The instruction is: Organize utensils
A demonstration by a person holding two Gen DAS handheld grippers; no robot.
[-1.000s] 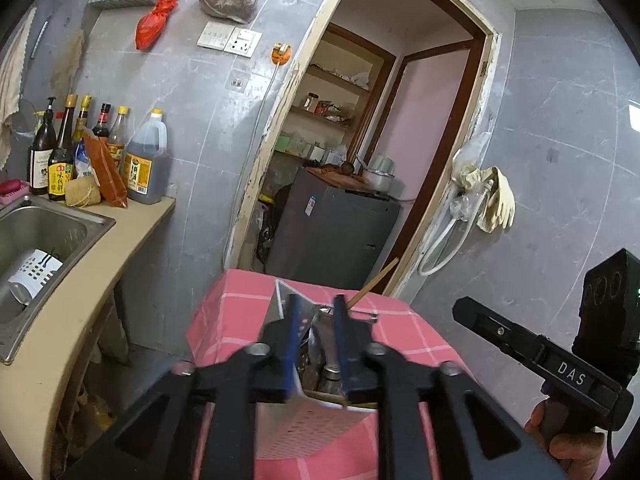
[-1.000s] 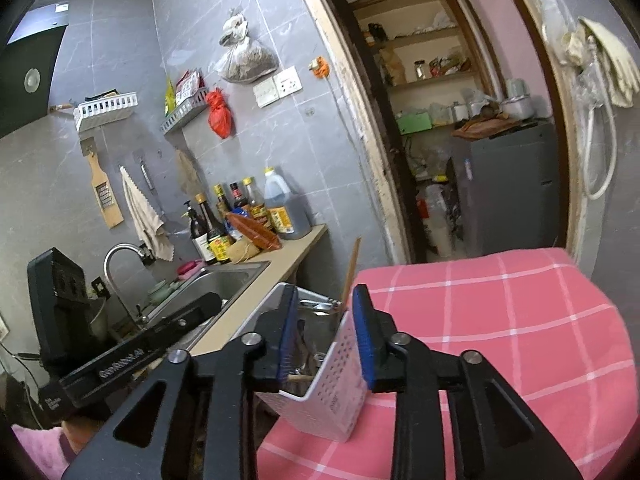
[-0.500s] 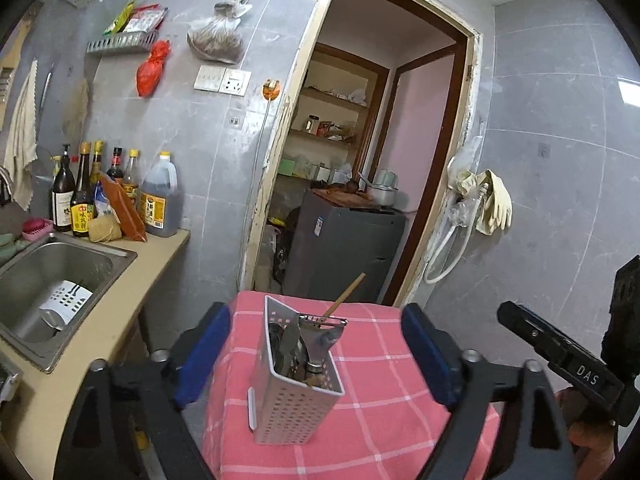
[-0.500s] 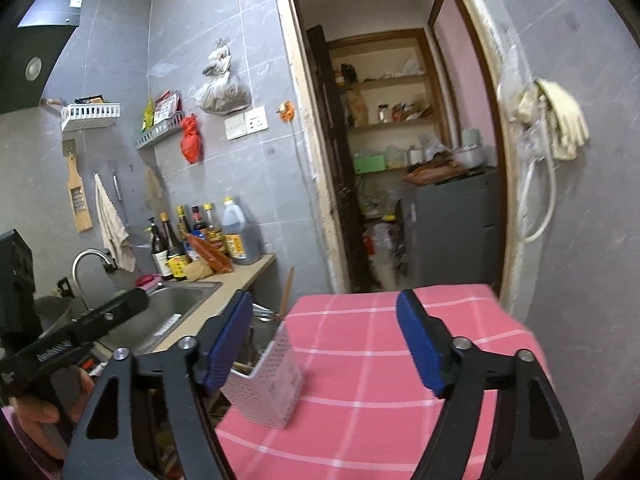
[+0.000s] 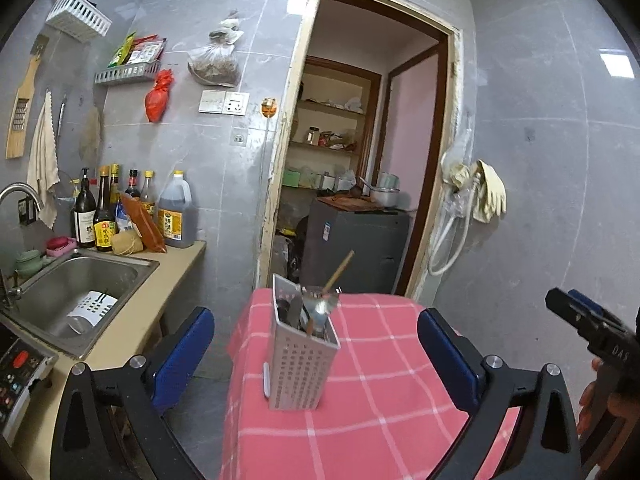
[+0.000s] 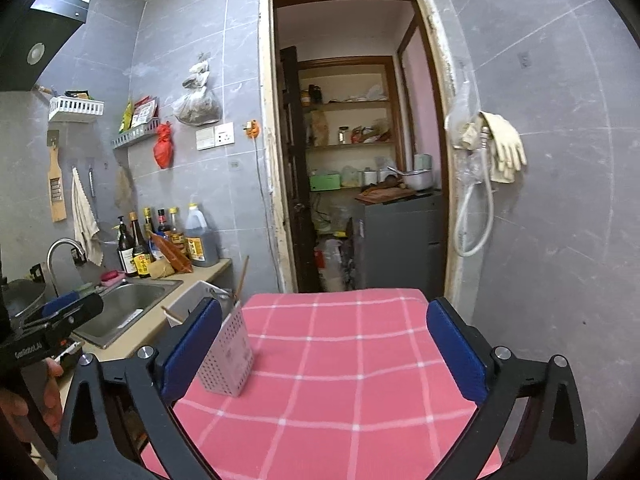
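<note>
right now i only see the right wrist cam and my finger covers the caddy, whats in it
Observer: In the left wrist view the utensil caddy stands upright on the pink cloth, holding a metal spoon and a wooden stick leaning right.
Operator: is the left gripper holding anything
Observer: No, the left gripper is wide open and clear of the caddy.
Operator: anything in the sink
Observer: A white slotted holder lies on its side in the sink.
</note>
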